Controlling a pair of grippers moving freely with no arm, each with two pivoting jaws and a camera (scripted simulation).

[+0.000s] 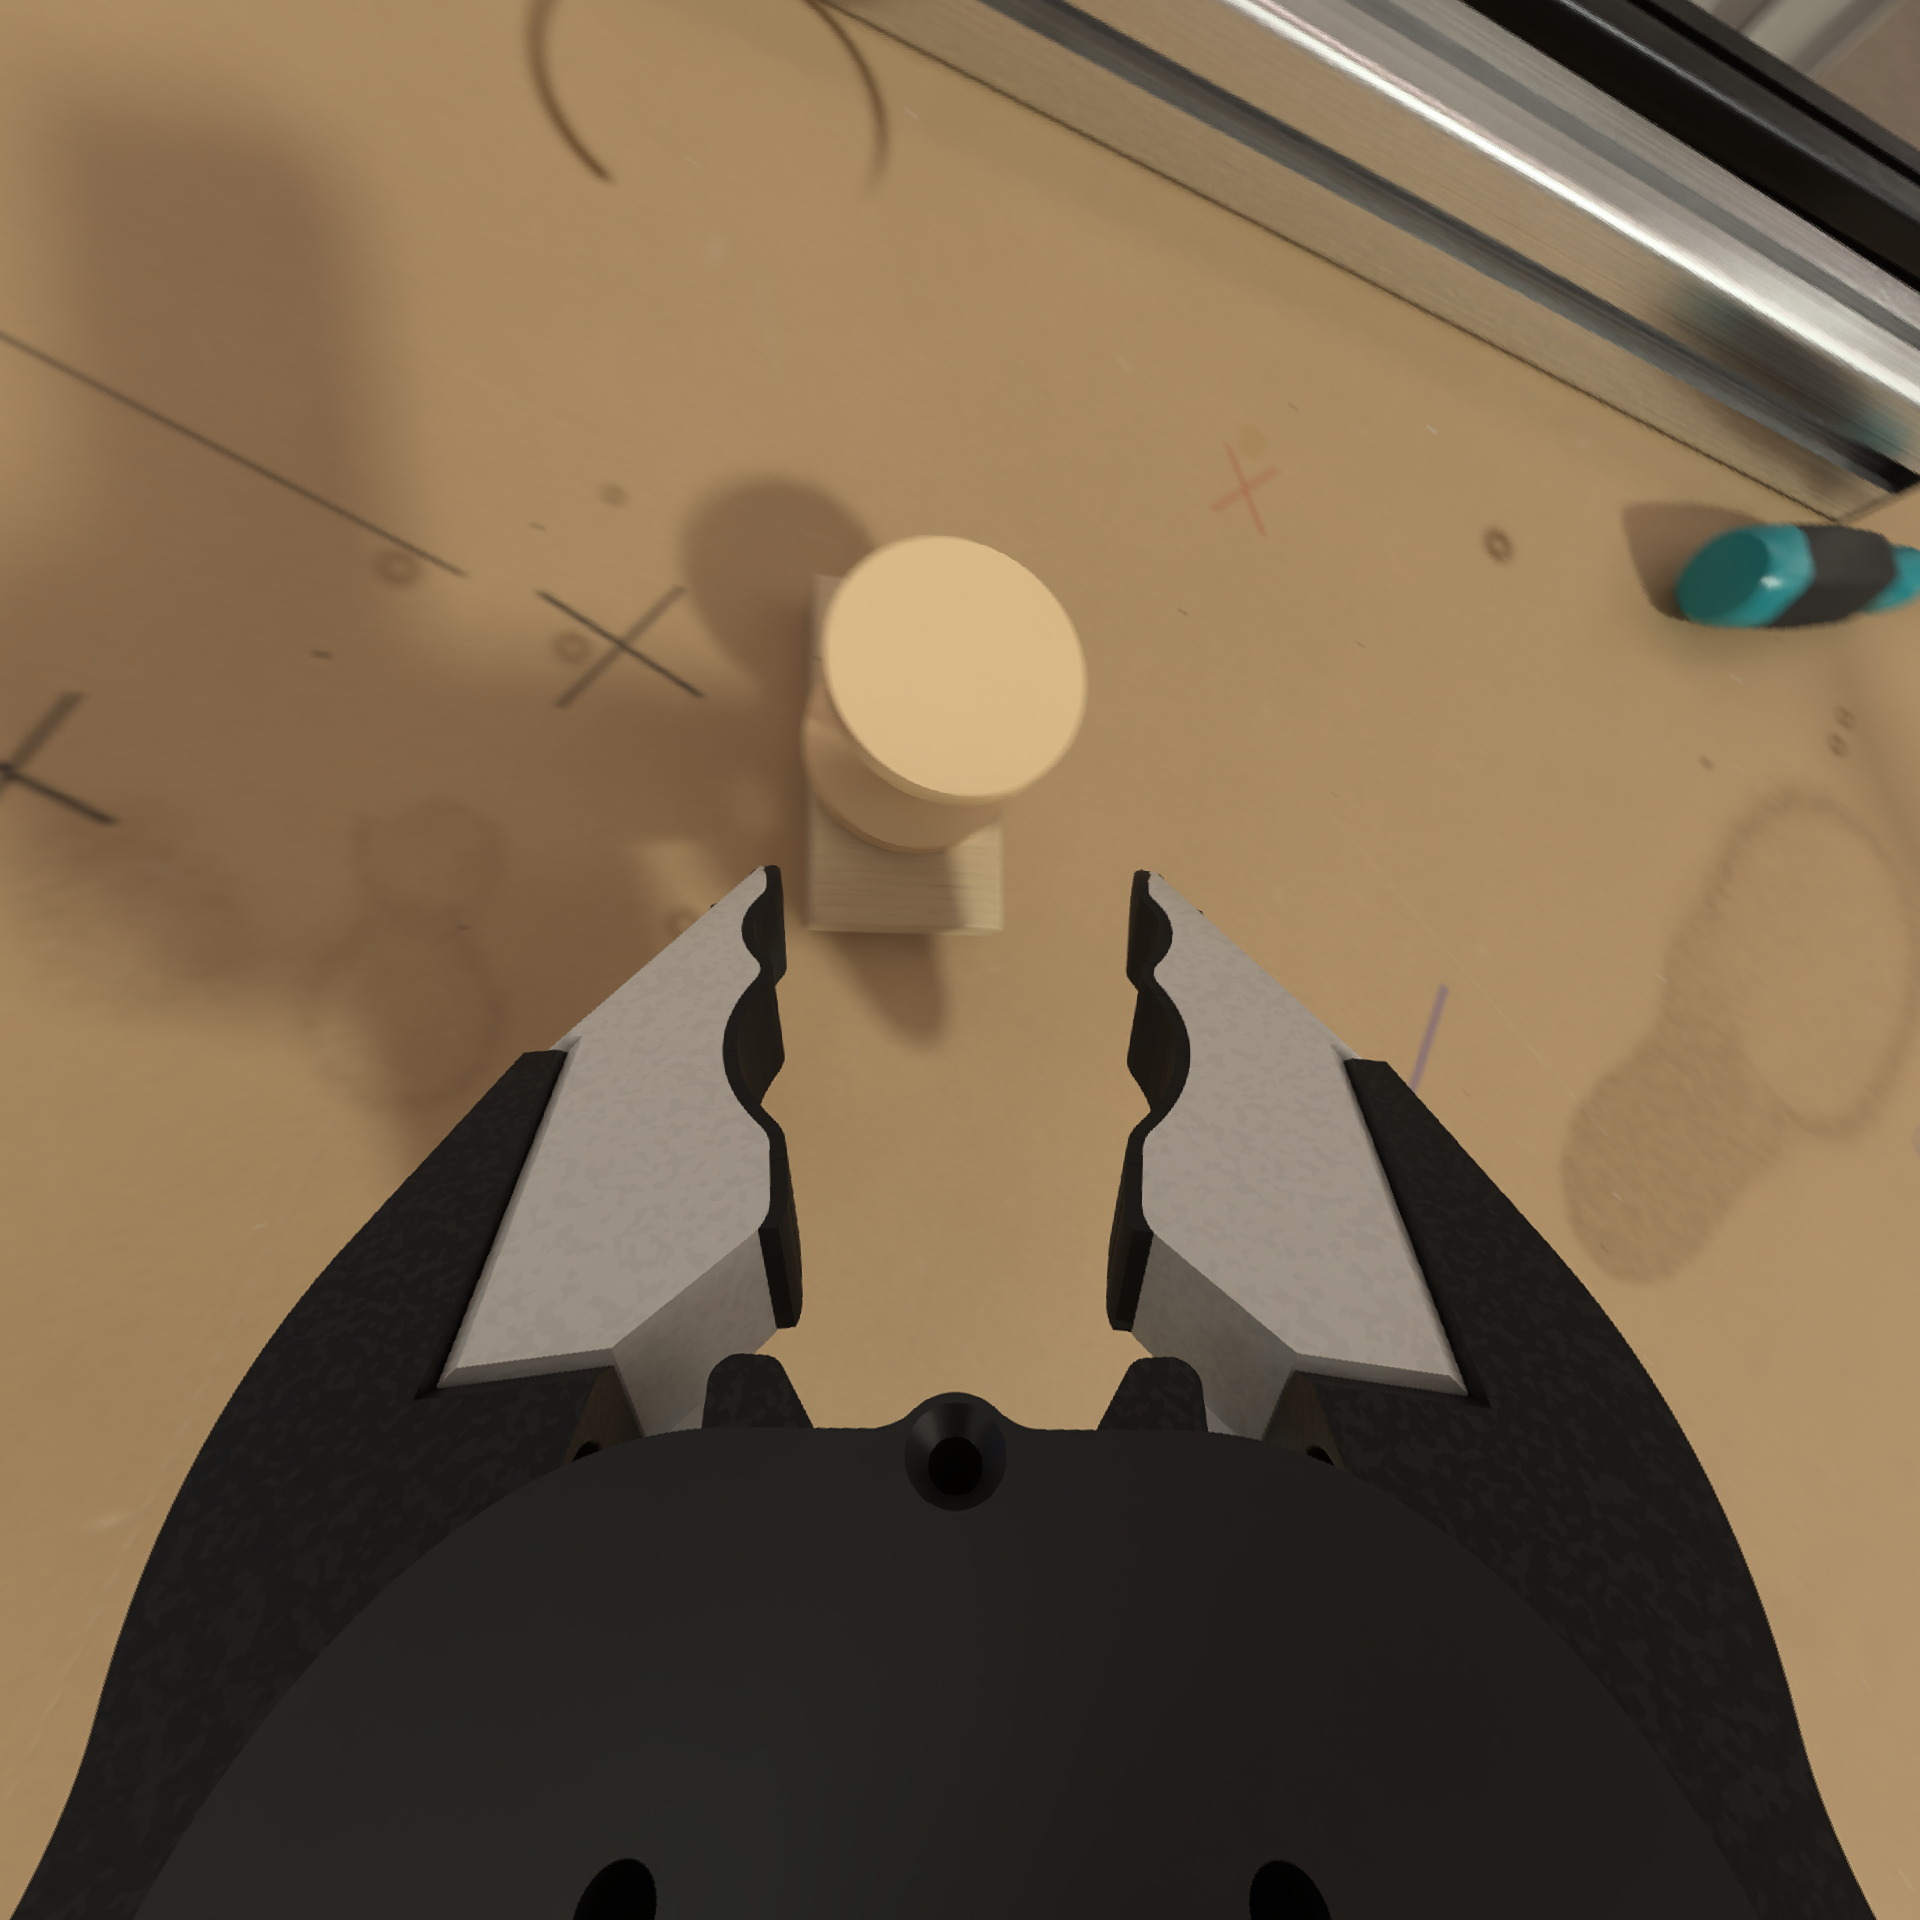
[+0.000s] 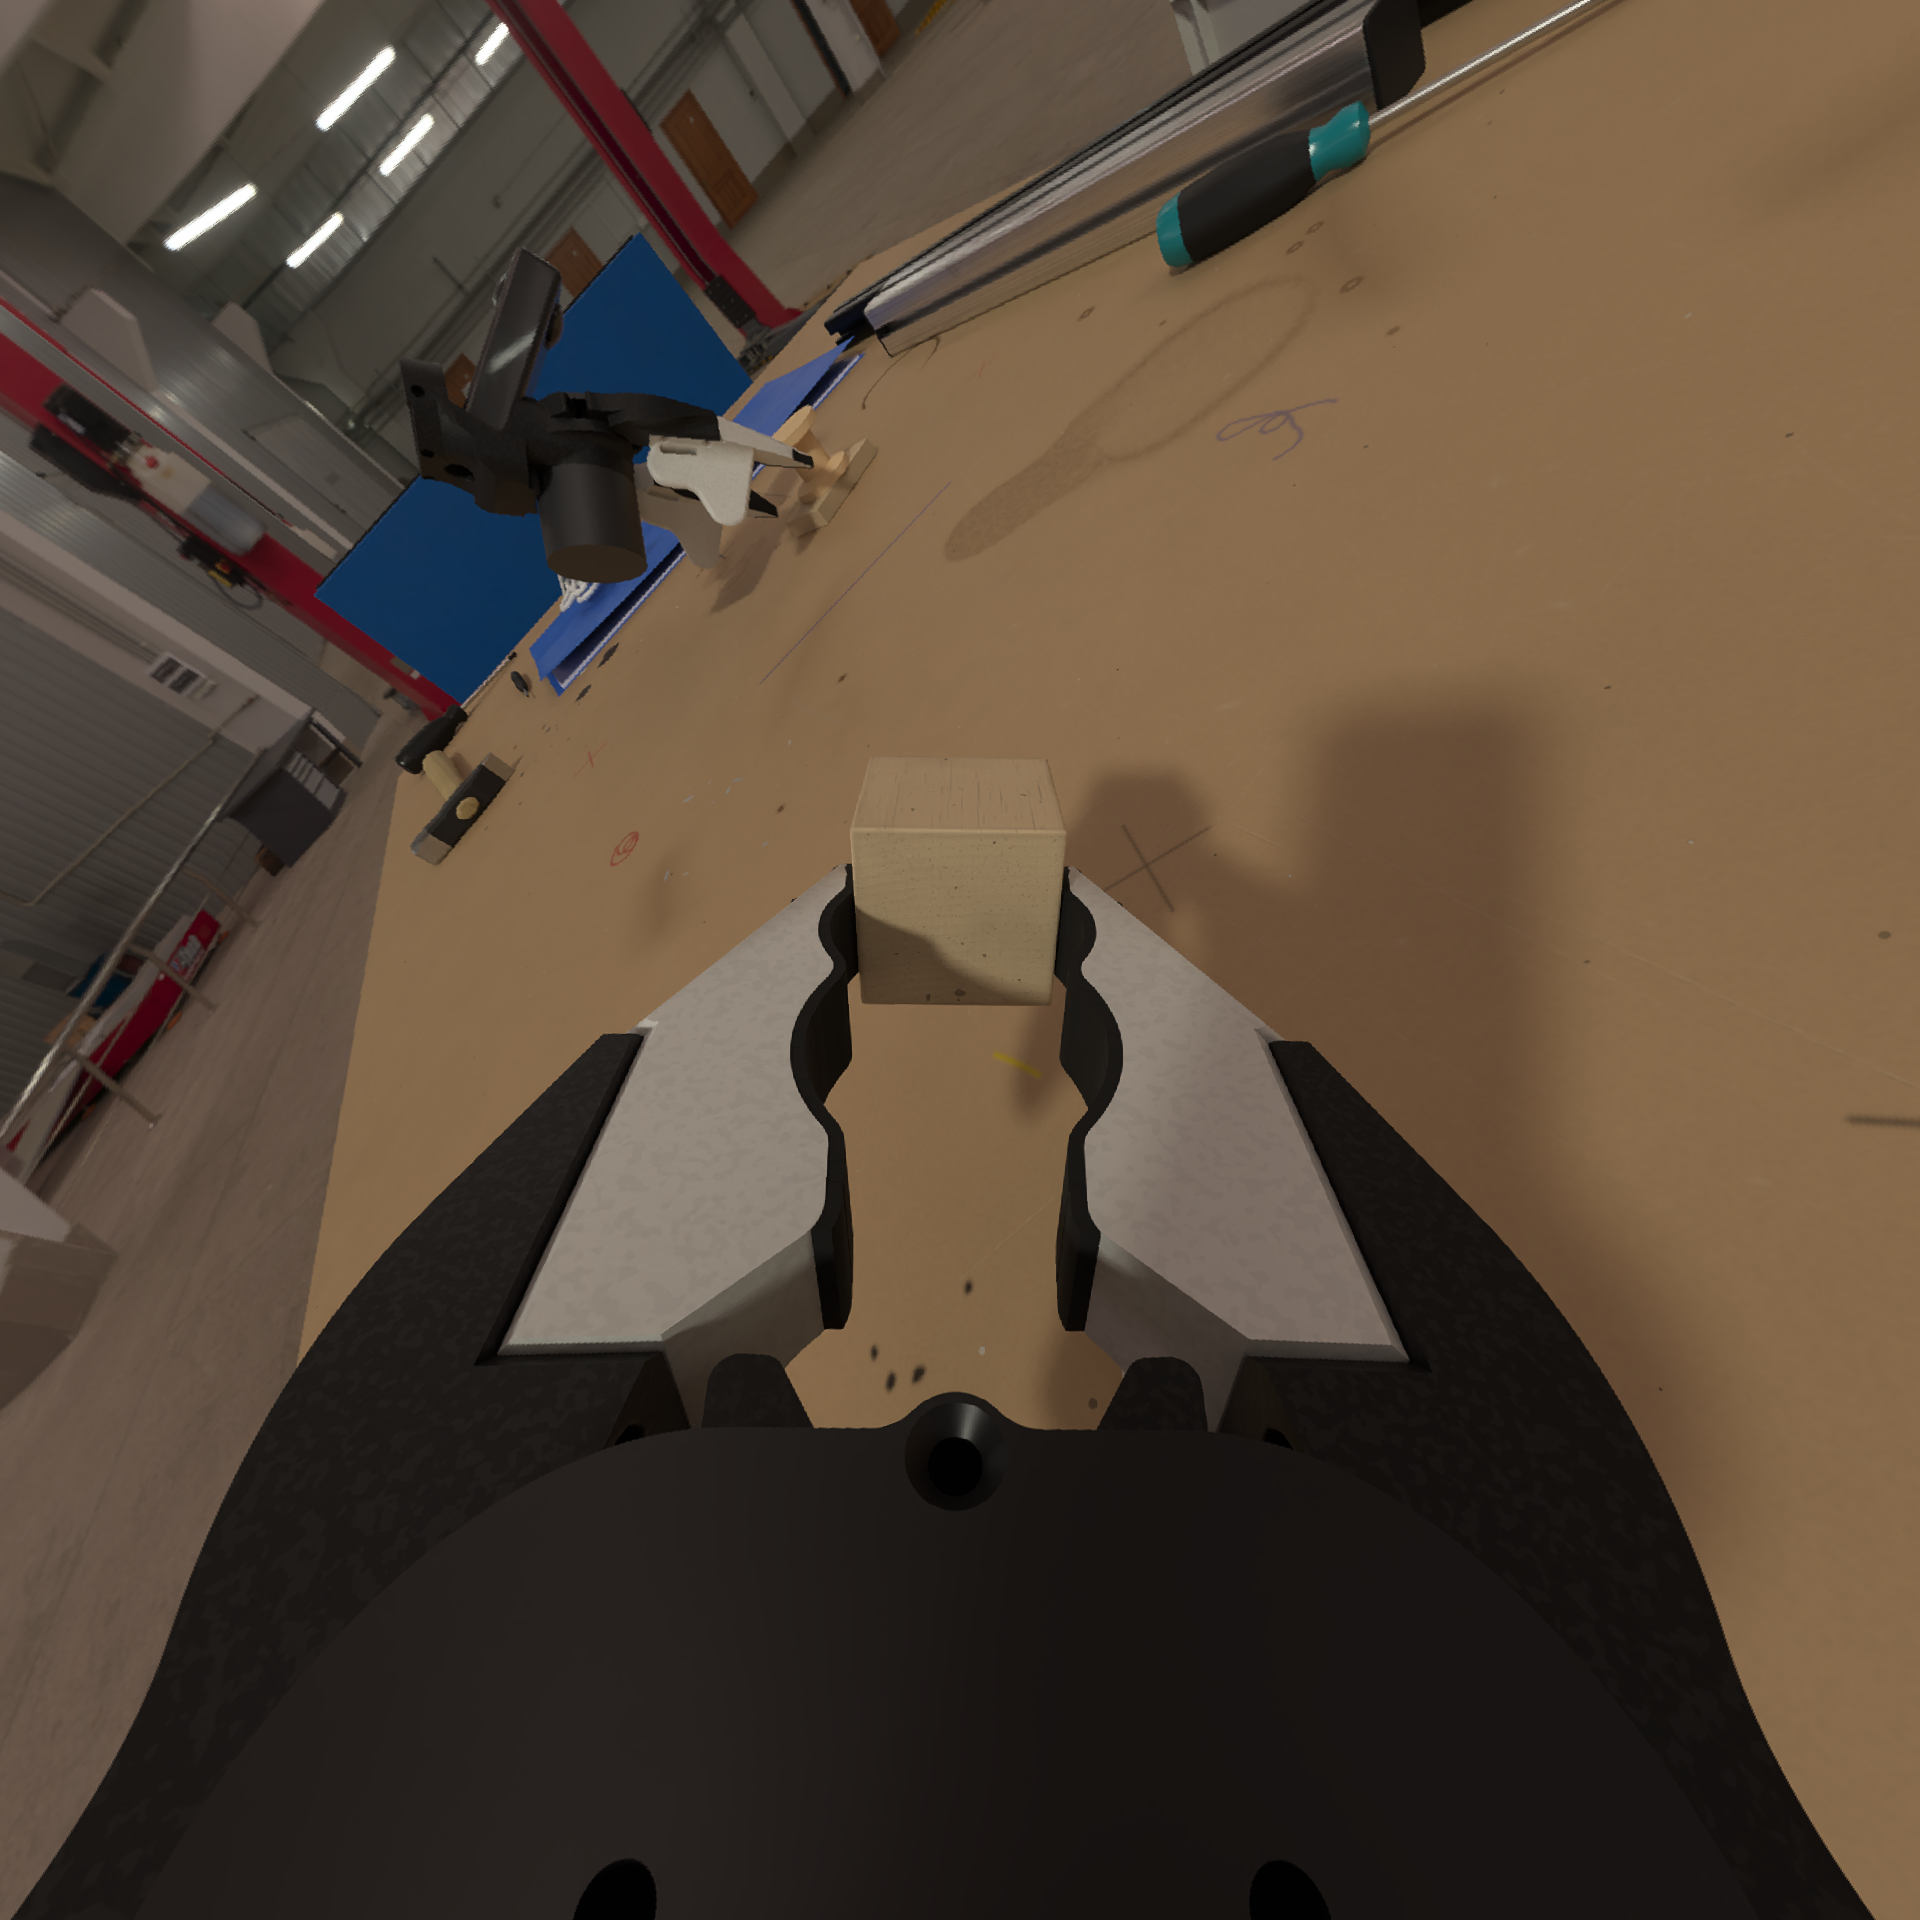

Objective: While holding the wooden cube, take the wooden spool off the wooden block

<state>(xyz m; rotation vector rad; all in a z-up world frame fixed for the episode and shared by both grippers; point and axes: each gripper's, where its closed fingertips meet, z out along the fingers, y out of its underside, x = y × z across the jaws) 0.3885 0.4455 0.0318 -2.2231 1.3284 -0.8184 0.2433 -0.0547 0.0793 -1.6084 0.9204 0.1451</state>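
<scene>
Left tongs [image 1: 956,894] apart, above wooden spool [image 1: 951,675] on wooden block [image 1: 904,883]; right tongs [image 2: 958,914] clamped on wooden cube [image 2: 956,899]. Spool likely light, rigid, smooth; grip top flange sides.

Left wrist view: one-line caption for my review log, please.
Open left gripper poised above the wooden spool standing on the wooden block, nothing grasped.

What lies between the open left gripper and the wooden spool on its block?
Nothing: in the left wrist view, only bare tabletop separates the left gripper from the wooden spool.
</scene>
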